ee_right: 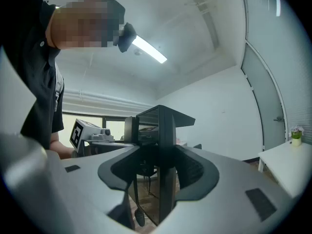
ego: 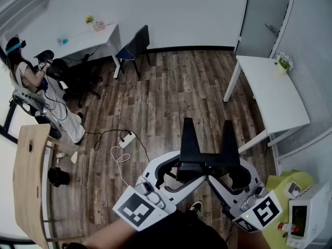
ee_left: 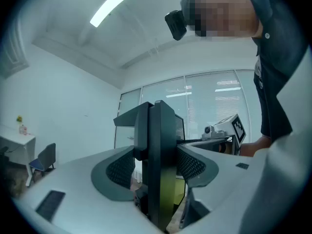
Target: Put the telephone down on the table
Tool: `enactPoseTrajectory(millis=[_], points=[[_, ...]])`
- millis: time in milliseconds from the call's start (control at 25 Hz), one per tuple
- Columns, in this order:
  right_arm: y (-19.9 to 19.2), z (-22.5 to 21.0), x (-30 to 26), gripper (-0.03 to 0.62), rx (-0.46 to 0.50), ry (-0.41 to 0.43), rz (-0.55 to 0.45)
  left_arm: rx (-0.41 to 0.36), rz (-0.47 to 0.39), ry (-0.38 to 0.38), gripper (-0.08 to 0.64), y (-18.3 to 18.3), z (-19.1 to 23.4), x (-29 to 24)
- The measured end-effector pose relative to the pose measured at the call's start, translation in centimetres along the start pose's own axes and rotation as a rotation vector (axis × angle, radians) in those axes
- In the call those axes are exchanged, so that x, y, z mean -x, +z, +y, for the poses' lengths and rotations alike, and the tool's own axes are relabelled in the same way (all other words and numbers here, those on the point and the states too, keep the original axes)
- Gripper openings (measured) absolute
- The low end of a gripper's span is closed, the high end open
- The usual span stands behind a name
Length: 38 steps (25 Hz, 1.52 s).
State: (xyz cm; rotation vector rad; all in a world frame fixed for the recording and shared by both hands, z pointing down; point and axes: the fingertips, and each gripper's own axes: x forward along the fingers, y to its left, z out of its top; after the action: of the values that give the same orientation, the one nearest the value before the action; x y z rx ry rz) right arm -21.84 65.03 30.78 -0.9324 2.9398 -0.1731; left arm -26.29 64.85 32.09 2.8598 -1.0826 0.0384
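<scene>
The black telephone [ego: 207, 157] hangs over the wood floor [ego: 166, 97], left of the white table [ego: 280, 105]. The left gripper [ego: 177, 171] and right gripper [ego: 234, 173] each clamp wide-set jaws on its opposite sides. The table's near edge faces it, with open tabletop short of the small plant [ego: 283, 62].

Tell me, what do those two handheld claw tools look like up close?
The left gripper and right gripper match: smooth white curved shells, each ending in two jaws lined with dark grey ribbed pads. Each carries a cube printed with black-and-white square markers. The person holding them wears a dark top.
</scene>
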Motion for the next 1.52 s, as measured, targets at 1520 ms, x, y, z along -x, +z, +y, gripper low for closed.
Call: enactPoseTrajectory(millis=[1520], points=[[-0.6, 0.7, -9.2, 0.235, 0.046, 0.018, 0.028, -0.004, -0.041, 0.017, 0.266, 0.4, 8.7, 2.8]])
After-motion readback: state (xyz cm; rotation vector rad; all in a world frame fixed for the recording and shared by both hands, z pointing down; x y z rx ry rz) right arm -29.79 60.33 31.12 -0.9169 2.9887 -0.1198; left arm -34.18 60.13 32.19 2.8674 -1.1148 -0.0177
